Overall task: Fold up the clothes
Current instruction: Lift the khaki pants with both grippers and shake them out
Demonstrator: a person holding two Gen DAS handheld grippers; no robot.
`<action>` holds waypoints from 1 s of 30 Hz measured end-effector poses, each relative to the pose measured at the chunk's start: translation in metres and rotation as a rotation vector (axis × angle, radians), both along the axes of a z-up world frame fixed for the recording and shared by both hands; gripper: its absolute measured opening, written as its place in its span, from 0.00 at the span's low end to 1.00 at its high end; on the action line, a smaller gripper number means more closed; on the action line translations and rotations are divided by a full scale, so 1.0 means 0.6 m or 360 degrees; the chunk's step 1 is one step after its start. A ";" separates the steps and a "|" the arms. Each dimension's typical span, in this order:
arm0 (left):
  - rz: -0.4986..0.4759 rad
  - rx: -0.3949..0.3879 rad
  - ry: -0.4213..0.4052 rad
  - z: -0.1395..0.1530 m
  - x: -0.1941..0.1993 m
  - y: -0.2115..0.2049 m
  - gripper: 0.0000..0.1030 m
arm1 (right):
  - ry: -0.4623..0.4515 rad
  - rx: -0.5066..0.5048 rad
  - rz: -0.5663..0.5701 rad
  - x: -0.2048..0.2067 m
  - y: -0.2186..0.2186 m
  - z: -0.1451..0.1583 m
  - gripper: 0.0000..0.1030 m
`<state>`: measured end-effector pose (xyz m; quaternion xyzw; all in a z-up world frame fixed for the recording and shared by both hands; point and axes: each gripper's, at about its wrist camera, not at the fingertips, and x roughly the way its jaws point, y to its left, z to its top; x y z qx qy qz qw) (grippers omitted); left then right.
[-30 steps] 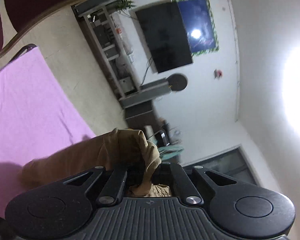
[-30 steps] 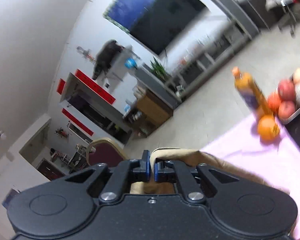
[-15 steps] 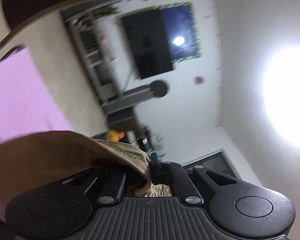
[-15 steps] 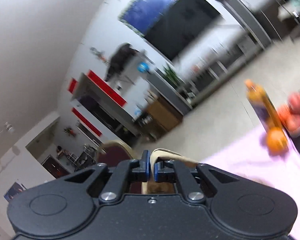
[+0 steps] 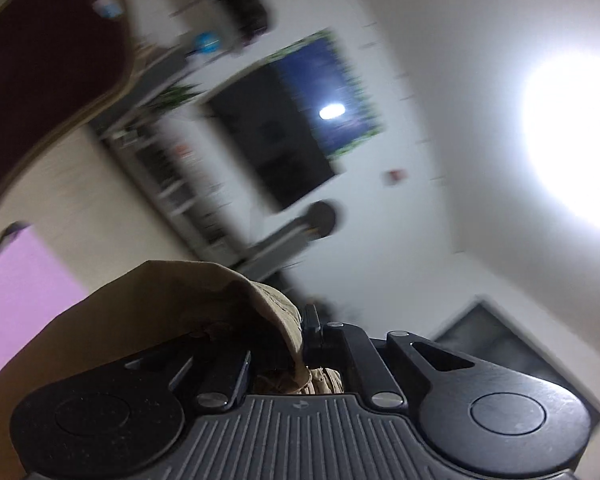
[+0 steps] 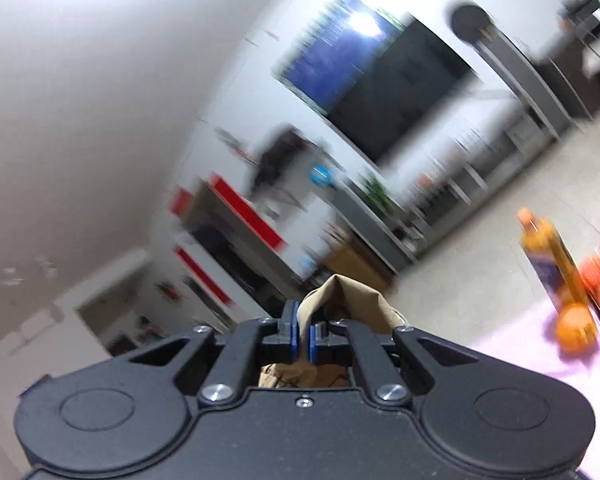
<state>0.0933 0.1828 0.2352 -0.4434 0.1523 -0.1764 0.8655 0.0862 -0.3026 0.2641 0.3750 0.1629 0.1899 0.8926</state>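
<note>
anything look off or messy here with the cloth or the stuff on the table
Nothing stands out. Both grippers, left and right, are shut on the tan garment. The orange bottle stands by the fruit on the pink cloth; its lean looks like fisheye tilt.

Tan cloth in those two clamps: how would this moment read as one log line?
left gripper: shut on tan fabric garment | right gripper: shut on same garment | garment: lifted above pink tablecloth

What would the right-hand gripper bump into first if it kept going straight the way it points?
Right away, only the tan cloth garment pinched in the right gripper. Beyond that the way looks free across open room toward the blurred grey shelving unit by the far wall, though depth is hard to judge.
</note>
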 end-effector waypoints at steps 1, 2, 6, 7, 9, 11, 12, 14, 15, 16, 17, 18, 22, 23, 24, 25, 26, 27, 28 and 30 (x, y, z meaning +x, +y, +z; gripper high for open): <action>0.0020 0.0045 0.0145 -0.025 0.052 0.008 0.02 | 0.0118 -0.0039 -0.0012 0.051 0.007 -0.023 0.05; 0.0025 0.0105 0.0274 -0.048 0.106 0.007 0.02 | 0.0242 -0.0086 -0.0028 0.103 0.013 -0.053 0.05; 0.0080 0.0300 0.0429 -0.047 0.223 0.002 0.01 | 0.0471 -0.0328 -0.0101 0.244 0.046 -0.102 0.05; 0.0081 0.0331 0.0348 -0.020 0.224 -0.002 0.01 | 0.0423 -0.0325 -0.0112 0.248 0.049 -0.085 0.05; 0.0067 0.0387 0.0114 0.044 0.202 -0.009 0.01 | 0.0268 -0.0340 -0.0123 0.239 0.051 -0.046 0.05; 0.0053 0.0407 -0.0130 0.095 0.145 -0.007 0.02 | 0.0021 -0.0365 -0.0130 0.196 0.038 0.010 0.05; 0.0045 0.0411 -0.0231 0.114 0.117 -0.004 0.02 | -0.0074 -0.0355 -0.0129 0.171 0.026 0.027 0.05; 0.0006 0.0411 -0.0288 0.104 0.071 -0.006 0.04 | -0.0186 -0.0327 -0.0108 0.126 0.004 0.043 0.05; -0.0013 0.0414 -0.0289 0.088 0.054 -0.008 0.04 | -0.0227 -0.0316 -0.0091 0.106 -0.006 0.043 0.05; -0.0032 0.0417 -0.0290 0.073 0.037 -0.010 0.04 | -0.0236 -0.0324 -0.0070 0.090 -0.010 0.031 0.05; -0.0051 0.0418 -0.0283 0.055 0.021 -0.013 0.04 | -0.0237 -0.0338 -0.0047 0.076 -0.014 0.015 0.05; -0.0067 0.0413 -0.0213 0.018 0.014 -0.016 0.04 | -0.0202 -0.0356 -0.0023 0.066 -0.015 -0.010 0.05; -0.0088 0.0333 0.0245 -0.189 0.026 -0.020 0.04 | 0.0120 -0.0470 0.0089 0.072 -0.004 -0.176 0.05; -0.0084 0.0307 0.0387 -0.250 0.034 -0.018 0.04 | 0.0267 -0.0478 0.0109 0.077 -0.003 -0.232 0.05; -0.0062 0.0319 0.0537 -0.309 0.039 -0.018 0.04 | 0.0428 -0.0479 0.0126 0.082 -0.002 -0.291 0.05; -0.0041 0.0329 0.0685 -0.367 0.044 -0.018 0.04 | 0.0588 -0.0471 0.0145 0.090 -0.001 -0.356 0.05; -0.0025 0.0329 0.0814 -0.417 0.049 -0.018 0.03 | 0.0738 -0.0454 0.0150 0.093 0.002 -0.419 0.05; -0.0020 0.0320 0.0908 -0.457 0.048 -0.020 0.03 | 0.0877 -0.0434 0.0145 0.097 0.003 -0.478 0.05; -0.0015 0.0331 0.0962 -0.483 0.042 -0.019 0.03 | 0.0970 -0.0416 0.0126 0.093 0.005 -0.520 0.05; 0.0001 0.0362 0.1026 -0.513 0.048 -0.027 0.03 | 0.1074 -0.0387 0.0089 0.078 0.014 -0.574 0.05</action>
